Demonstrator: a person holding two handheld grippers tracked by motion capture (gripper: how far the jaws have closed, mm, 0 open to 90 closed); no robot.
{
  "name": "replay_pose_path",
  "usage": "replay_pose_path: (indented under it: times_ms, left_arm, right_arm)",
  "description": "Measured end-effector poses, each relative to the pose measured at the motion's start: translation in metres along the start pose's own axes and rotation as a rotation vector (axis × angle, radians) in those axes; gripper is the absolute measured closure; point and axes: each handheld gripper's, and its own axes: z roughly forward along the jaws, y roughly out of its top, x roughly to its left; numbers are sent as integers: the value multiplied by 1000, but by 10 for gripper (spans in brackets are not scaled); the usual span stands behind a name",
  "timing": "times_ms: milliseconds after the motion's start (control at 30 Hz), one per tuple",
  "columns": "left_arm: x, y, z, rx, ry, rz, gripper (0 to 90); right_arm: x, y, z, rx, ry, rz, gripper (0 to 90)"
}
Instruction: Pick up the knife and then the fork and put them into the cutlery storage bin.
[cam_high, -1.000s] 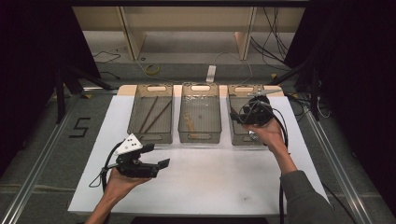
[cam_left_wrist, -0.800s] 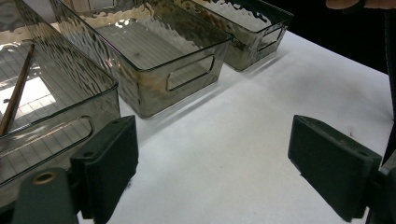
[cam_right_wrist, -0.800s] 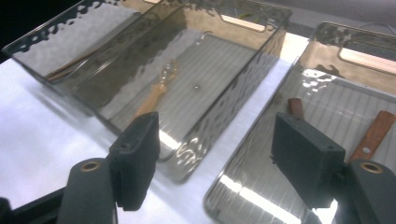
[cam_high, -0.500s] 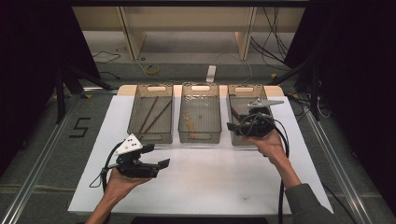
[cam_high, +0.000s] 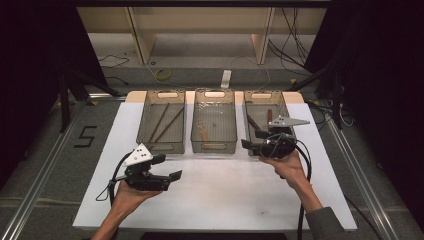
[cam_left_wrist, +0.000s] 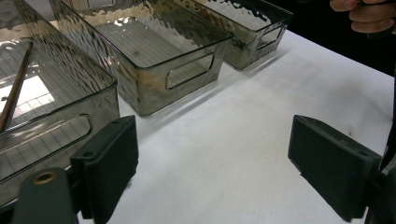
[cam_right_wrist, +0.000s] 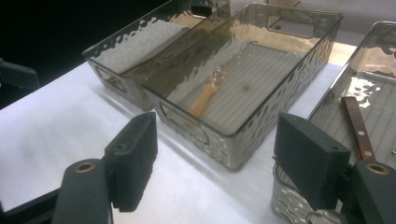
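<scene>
Three smoky clear bins stand in a row at the back of the white table (cam_high: 225, 195). The left bin (cam_high: 161, 148) holds thin brown sticks (cam_high: 167, 124). In the middle bin (cam_high: 214, 149) lies a wooden-handled utensil (cam_high: 202, 131) (cam_right_wrist: 205, 99). Brown-handled knives (cam_high: 269, 116) (cam_right_wrist: 357, 128) lie in the right bin (cam_high: 263, 94). My left gripper (cam_high: 167, 167) (cam_left_wrist: 212, 168) hovers open and empty over the table, in front of the left bin. My right gripper (cam_high: 252, 141) (cam_right_wrist: 215, 158) is open and empty at the right bin's front edge, pointing left toward the middle bin.
The right hand (cam_left_wrist: 369, 14) appears far off in the left gripper view. A cable (cam_high: 306, 165) trails from the right gripper along the forearm. Behind the table are shelf legs and floor cables. A "5" marker (cam_high: 85, 136) is on the floor at left.
My right gripper came back from above the right bin to its front edge and turned to point left. The left gripper stayed put.
</scene>
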Motion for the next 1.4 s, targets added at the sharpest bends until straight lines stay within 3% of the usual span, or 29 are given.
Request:
replay_pose_path:
  times_ms: [867, 1400]
  left_arm:
    - [1, 1, -1, -15, -17, -15, 155]
    - [1, 0, -4, -27, -30, -29, 155]
  right_arm:
    - [18, -33, -13, -36, 63, -14, 271]
    - [23, -52, -27, -62, 66, -24, 238]
